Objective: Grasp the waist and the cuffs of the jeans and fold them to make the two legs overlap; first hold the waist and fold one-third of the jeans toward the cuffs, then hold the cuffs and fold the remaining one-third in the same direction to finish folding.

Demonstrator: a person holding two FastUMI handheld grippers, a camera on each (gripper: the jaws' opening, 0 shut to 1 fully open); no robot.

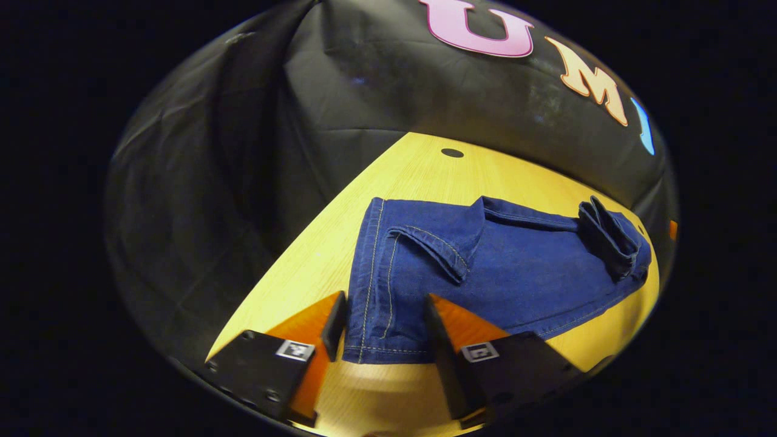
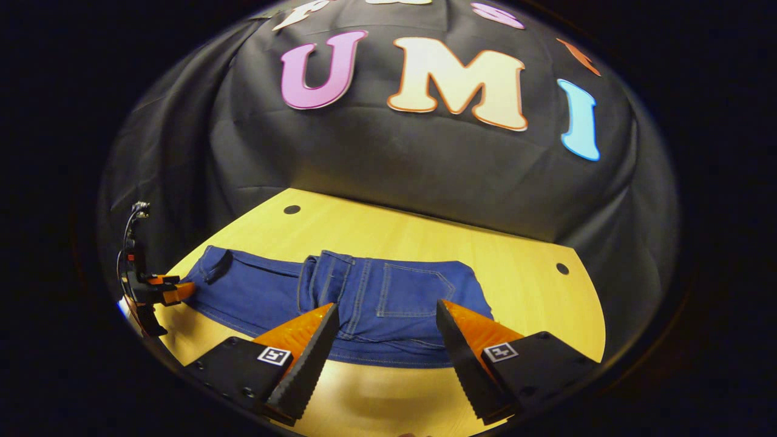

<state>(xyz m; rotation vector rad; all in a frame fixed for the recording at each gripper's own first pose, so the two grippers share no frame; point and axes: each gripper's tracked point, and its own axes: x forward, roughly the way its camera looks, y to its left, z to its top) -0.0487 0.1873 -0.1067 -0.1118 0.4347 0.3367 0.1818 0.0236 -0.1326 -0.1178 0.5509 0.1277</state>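
Since the jeans (image 2: 340,297) lie flat on the table (image 2: 425,243) with both legs stacked and the waist (image 2: 419,291) already turned over, one fold seems left: the cuffs (image 1: 385,340). The left gripper (image 1: 385,325) straddles the cuffs, spread. The right gripper (image 2: 388,334) hovers spread near the waist fold.

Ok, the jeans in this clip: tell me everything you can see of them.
The jeans are dark blue denim with pale contrast stitching, lying flat lengthwise on the yellow wooden table. The legs appear to lie overlapped. In the right gripper view a back pocket faces up at the waist end; in the left gripper view a small flap is turned over near the cuffs. The left gripper straddles the cuff end, the right gripper the waist end, both open, not clamped.
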